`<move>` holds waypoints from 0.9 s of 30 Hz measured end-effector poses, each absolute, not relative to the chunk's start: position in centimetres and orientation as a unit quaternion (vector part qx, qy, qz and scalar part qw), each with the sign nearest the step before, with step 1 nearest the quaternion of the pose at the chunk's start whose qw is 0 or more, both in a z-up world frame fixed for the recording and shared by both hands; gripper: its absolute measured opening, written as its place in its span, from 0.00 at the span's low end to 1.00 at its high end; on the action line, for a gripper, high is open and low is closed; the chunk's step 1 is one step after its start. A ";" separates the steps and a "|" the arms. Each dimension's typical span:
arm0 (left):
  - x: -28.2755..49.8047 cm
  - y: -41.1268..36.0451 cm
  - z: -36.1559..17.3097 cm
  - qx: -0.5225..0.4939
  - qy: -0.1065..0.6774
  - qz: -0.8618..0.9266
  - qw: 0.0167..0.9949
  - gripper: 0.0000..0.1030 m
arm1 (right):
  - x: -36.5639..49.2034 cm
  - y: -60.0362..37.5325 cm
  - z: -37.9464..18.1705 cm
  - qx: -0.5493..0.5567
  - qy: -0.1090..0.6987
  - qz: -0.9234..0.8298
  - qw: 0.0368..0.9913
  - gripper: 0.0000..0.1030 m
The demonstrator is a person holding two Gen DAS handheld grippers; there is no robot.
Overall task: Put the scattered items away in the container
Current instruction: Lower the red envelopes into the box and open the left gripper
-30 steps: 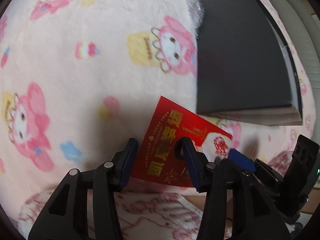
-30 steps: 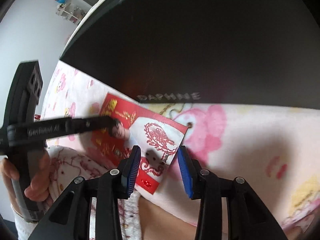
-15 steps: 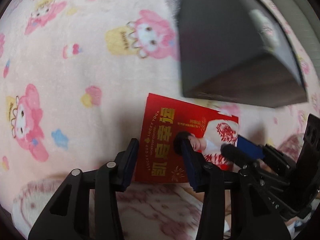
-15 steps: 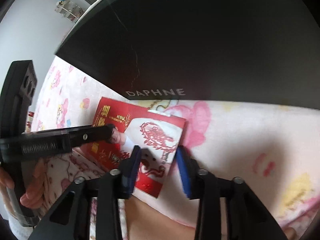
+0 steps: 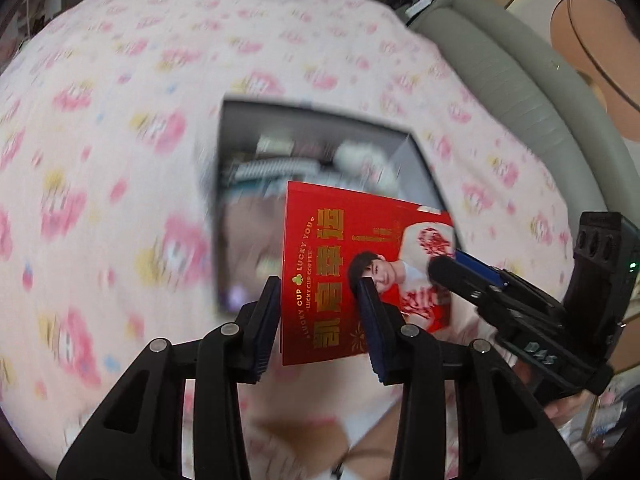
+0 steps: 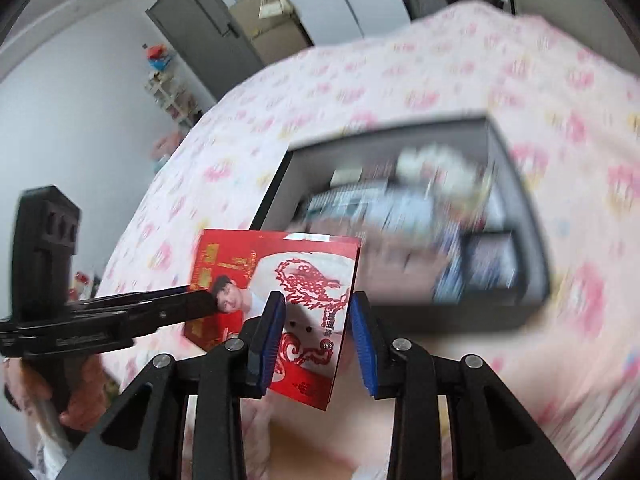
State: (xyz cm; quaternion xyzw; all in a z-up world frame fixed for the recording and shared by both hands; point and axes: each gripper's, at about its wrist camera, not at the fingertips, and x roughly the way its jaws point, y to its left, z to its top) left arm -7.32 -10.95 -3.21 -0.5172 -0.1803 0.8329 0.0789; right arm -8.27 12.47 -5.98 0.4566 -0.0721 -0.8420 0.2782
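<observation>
Both grippers have risen from the blanket since the earlier frames, carrying the red card up so that the open top of the box is now in view. Left gripper [image 5: 320,320]: the card passes between its fingers, which stand visibly apart; whether they actually clamp the red card [image 5: 344,272] cannot be told from these views. Right gripper [image 6: 316,336]: its fingers likewise straddle the card's other end, spaced apart in the right wrist view; contact cannot be confirmed there either. The two-ended hold likely serves to keep the thin, flexible card flat and level during transport.

The card hangs in the air between the grippers, overlapping the near edge of the dark box [image 5: 420,152], not yet inside it. The box rests on the pink patterned blanket [image 5: 120,140] and already contains several items, blurred beyond identification. Judged next step: advance over the opening, then release.
</observation>
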 end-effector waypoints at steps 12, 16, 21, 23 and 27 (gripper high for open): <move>-15.9 -7.6 -14.7 -0.630 -0.166 0.758 0.021 0.40 | -15.4 12.3 -13.1 0.555 -0.046 -0.780 0.285 0.29; -16.1 -7.2 -14.8 -0.643 -0.147 0.752 0.015 0.41 | -15.9 11.2 -15.8 0.593 -0.018 -0.755 0.278 0.29; -14.7 -7.6 -11.2 -0.582 -0.116 0.804 -0.040 0.49 | -15.9 13.1 -13.4 0.550 -0.055 -0.785 0.282 0.29; -14.4 -7.2 -10.5 -0.568 -0.123 0.813 -0.028 0.47 | -15.6 13.7 -12.4 0.525 -0.050 -0.804 0.274 0.29; -14.1 -5.2 -12.1 -0.593 -0.130 0.794 0.043 0.38 | -14.9 12.0 -13.9 0.557 -0.026 -0.778 0.288 0.29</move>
